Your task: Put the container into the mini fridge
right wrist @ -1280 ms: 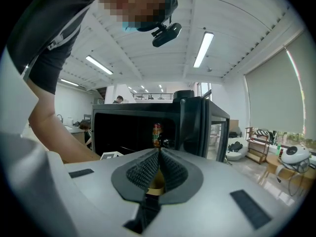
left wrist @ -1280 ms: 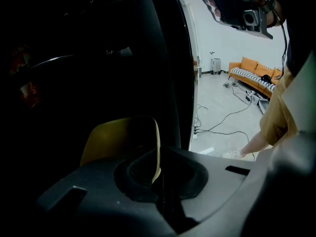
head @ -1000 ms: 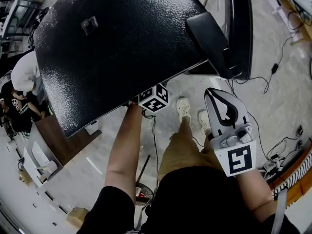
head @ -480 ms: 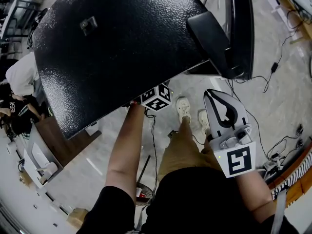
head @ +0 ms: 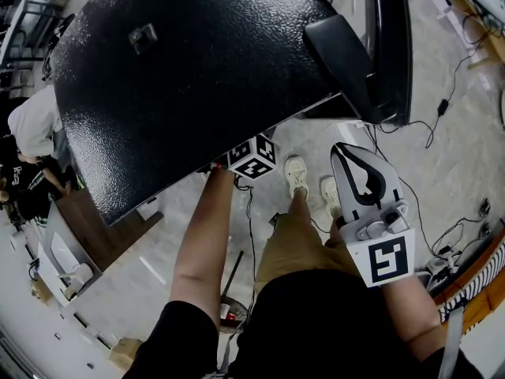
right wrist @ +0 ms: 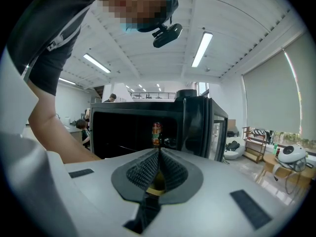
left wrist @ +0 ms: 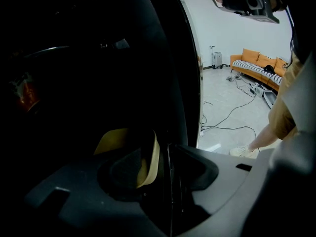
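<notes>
The small red-labelled upright container (right wrist: 156, 133) is seen standing inside the black pebbled-metal mini fridge (head: 197, 77), the left hand-held gripper (left wrist: 165, 149) spread empty within, the right hand-held gripper (head: 359, 181) pressed together outside, so only withdrawal is judged remaining.

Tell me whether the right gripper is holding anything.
No, the right gripper shows its jaws pressed together with nothing between them.

Black, pebble-textured mini fridge (head: 197, 69); orange sofa (left wrist: 256, 62).
</notes>
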A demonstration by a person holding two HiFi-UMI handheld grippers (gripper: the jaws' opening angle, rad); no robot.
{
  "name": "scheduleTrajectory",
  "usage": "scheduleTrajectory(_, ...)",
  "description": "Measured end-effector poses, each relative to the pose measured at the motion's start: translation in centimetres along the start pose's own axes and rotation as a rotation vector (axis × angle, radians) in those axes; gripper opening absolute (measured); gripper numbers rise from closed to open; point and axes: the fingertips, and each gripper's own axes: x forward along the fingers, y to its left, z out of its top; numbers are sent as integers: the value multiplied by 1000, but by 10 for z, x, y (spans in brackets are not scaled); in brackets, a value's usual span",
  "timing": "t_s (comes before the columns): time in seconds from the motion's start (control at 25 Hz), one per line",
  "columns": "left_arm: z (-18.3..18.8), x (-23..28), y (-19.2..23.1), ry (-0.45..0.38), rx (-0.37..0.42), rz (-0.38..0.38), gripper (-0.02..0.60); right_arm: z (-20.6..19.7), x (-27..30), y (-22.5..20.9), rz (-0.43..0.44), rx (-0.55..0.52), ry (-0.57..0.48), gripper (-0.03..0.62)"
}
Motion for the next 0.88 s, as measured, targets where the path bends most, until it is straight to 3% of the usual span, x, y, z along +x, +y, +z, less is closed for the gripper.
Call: scheduleTrajectory(0.88, 4, -9, -1, -44, -43, 39, 201, 7, -18, 9, -19, -48, 0, 37)
